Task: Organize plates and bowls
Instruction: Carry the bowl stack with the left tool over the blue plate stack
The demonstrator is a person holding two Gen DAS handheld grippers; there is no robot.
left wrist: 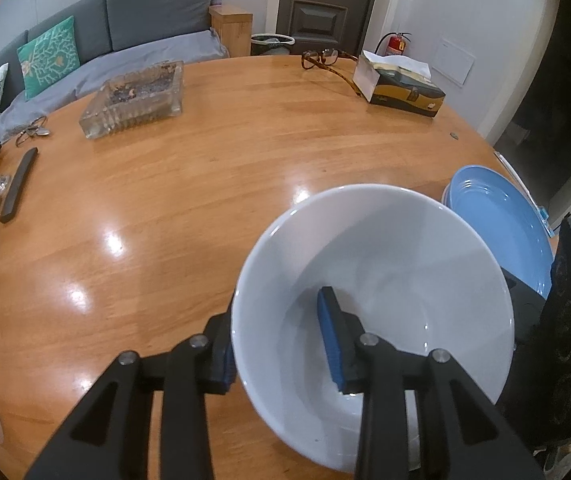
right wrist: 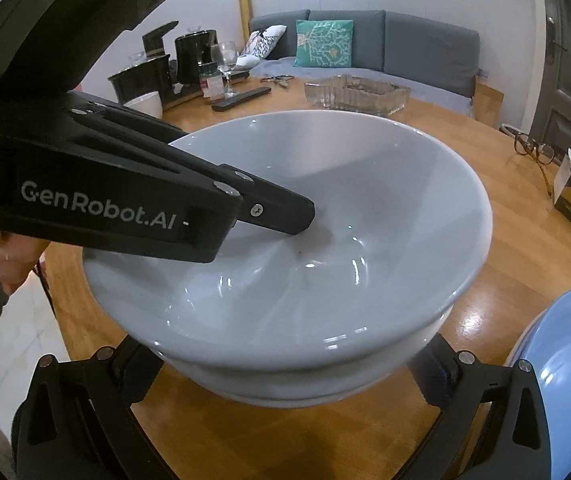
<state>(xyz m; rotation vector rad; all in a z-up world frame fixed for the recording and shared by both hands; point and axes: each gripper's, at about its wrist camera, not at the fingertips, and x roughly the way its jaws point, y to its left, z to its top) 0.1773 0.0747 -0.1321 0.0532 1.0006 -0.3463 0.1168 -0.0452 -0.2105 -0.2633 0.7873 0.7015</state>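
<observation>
White bowl (left wrist: 373,280) sits nested on a second white bowl (right wrist: 277,390) on the round wooden counter (left wrist: 185,184), low and right of centre. The left gripper (left wrist: 281,340) pinches its near rim, one blue-padded finger inside, the other outside. The right gripper (right wrist: 285,364) spreads wide, fingers flanking the lower bowl without clearly touching. Just beside them rests a blue plate (left wrist: 501,224); across the counter, a glass ashtray (left wrist: 133,100), tissue box (left wrist: 401,88) and glasses (left wrist: 325,60).
</observation>
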